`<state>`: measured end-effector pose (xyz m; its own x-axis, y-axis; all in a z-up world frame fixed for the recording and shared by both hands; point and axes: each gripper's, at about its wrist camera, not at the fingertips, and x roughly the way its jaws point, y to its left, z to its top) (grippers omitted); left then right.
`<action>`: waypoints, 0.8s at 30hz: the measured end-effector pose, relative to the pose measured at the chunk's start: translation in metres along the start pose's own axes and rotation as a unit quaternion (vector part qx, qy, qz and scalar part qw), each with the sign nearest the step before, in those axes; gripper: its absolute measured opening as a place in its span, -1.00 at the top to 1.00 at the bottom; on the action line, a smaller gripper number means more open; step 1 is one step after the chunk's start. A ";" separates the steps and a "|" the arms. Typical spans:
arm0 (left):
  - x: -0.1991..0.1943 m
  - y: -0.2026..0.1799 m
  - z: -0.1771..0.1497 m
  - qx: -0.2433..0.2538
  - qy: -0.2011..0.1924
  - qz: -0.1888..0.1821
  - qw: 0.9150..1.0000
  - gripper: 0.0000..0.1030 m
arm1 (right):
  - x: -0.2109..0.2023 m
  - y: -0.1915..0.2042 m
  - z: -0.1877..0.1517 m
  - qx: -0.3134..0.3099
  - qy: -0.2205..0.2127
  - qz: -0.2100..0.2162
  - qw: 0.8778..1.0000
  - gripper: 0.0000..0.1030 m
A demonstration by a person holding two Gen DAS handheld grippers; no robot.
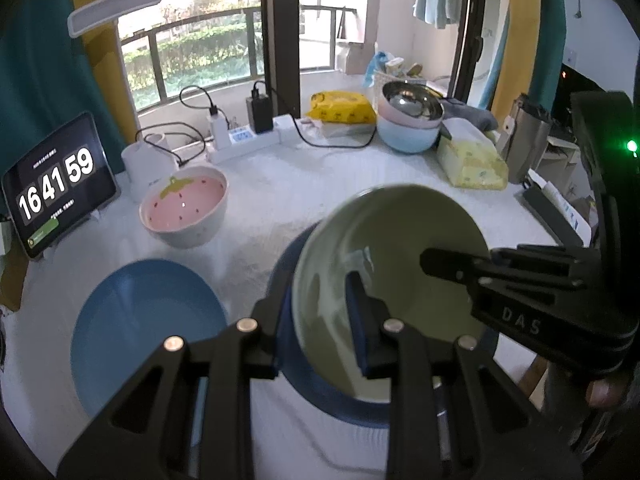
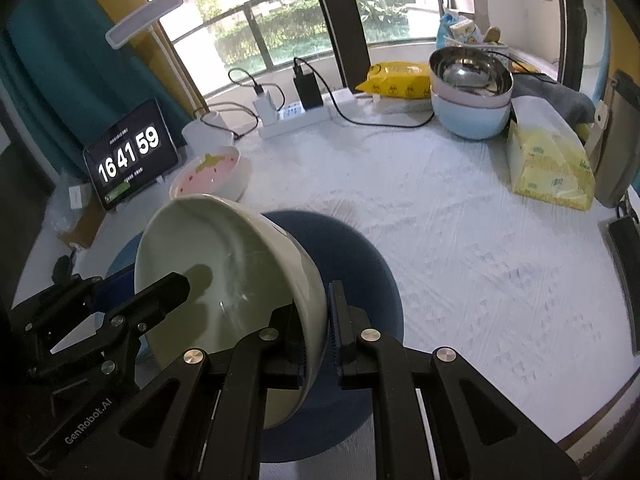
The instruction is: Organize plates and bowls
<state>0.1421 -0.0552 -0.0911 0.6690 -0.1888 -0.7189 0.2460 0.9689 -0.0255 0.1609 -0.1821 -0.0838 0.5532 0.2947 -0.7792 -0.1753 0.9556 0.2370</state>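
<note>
A pale green bowl (image 1: 400, 240) (image 2: 224, 248) hangs tilted just above a dark blue plate (image 1: 340, 404) (image 2: 360, 264), held from both sides. My left gripper (image 1: 316, 312) is shut on its left rim, one pad inside and one outside. On the opposite wall my right gripper (image 2: 314, 320) is clamped the same way. In the left wrist view a finger (image 1: 440, 260) of the right gripper reaches into the bowl. A light blue plate (image 1: 148, 328) (image 2: 120, 256) lies to the left. Behind it stands a pink strawberry bowl (image 1: 184, 208) (image 2: 212, 176).
A stack of bowls topped by a steel one (image 1: 408, 120) (image 2: 472, 88) stands at the back right beside a yellow tissue pack (image 1: 472, 164) (image 2: 548, 160). A tablet clock (image 1: 56, 184) (image 2: 128, 156), a white cup, a power strip (image 1: 244, 140) with cables and a yellow bag line the back.
</note>
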 end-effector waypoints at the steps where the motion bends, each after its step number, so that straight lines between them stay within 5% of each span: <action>1: 0.002 -0.001 -0.002 0.001 0.004 0.002 1.000 0.48 | 0.003 0.000 -0.002 0.000 0.008 -0.001 1.000 0.78; 24: 0.017 -0.002 -0.014 0.006 0.045 -0.009 0.999 0.46 | 0.024 0.009 -0.010 -0.044 0.046 -0.029 0.998 0.57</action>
<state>0.1430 -0.0585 -0.1126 0.5985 -0.1894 -0.7784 0.2663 0.9634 -0.0297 0.1640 -0.1669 -0.1061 0.4882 0.2342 -0.8407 -0.2185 0.9654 0.1420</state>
